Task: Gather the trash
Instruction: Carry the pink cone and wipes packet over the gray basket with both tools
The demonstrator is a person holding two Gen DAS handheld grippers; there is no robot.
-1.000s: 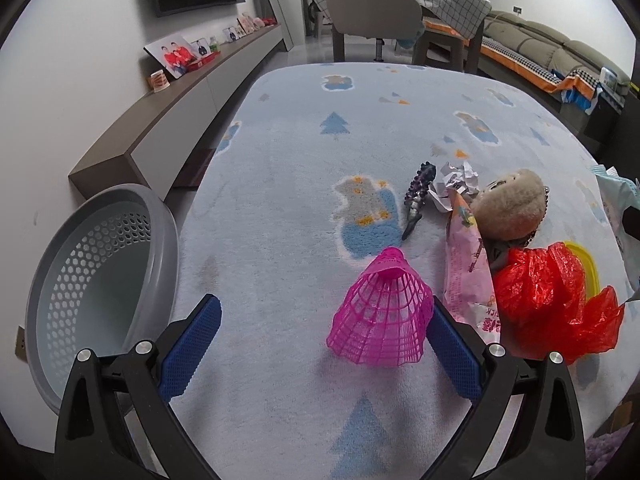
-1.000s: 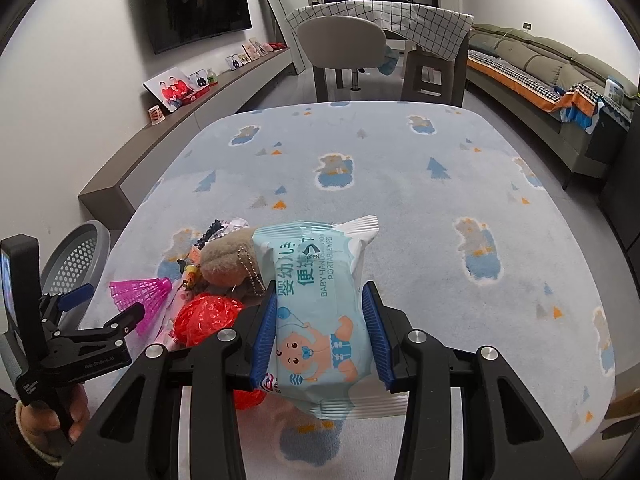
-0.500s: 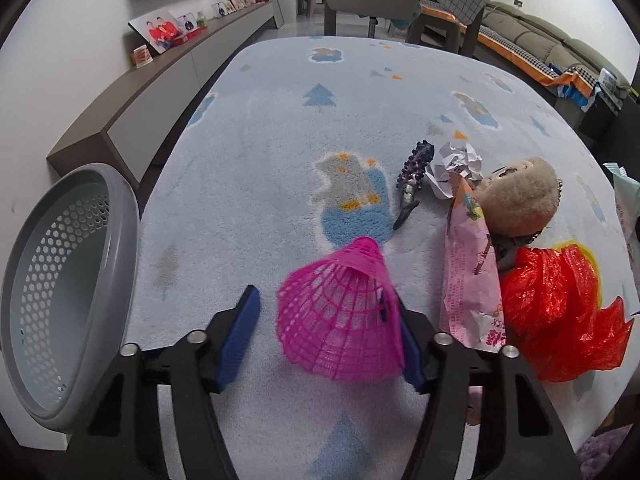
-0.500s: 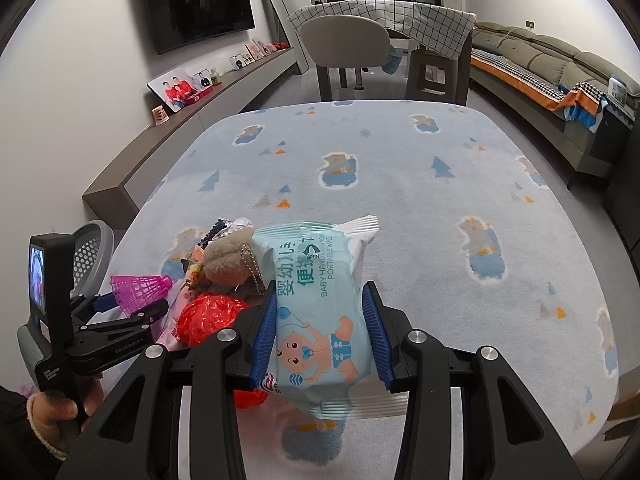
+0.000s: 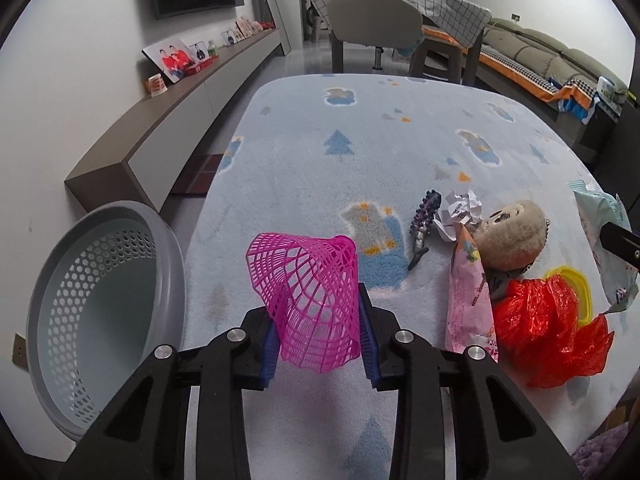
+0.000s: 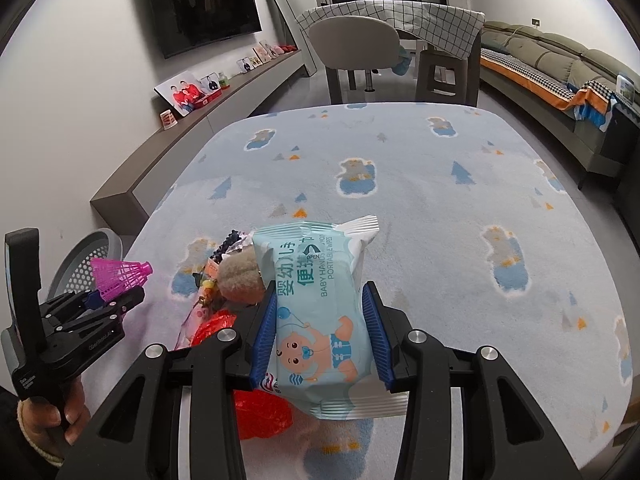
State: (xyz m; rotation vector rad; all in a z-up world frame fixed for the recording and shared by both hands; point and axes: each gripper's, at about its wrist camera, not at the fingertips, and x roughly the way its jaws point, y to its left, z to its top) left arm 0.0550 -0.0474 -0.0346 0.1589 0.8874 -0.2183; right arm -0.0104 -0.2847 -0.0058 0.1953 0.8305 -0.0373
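Left tongs (image 5: 318, 334), whose jaws have just been closing, grip a pink plastic shuttlecock (image 5: 310, 302) by its mesh skirt, blue pads (image 5: 366, 340) pressing on both sides; the shuttlecock is lifted clear of the pale blue carpeted surface (image 5: 312, 160). Right tongs (image 6: 322, 338) clamp a pack of baby wipes (image 6: 316, 304) between their blue pads, above the same surface. A perforated grey basket (image 5: 100, 312) stands off the surface's left edge, just beside the left tongs. To the right lies a cluster: red plastic bag (image 5: 548, 330), pink snack wrapper (image 5: 470, 304), plush toy (image 5: 514, 236), crumpled paper (image 5: 460, 212), a small dark toy figure (image 5: 424, 224), and a yellow lid (image 5: 576, 284) partly under the bag. A hand (image 6: 60, 420) holds the left tongs' handle in the right wrist view.
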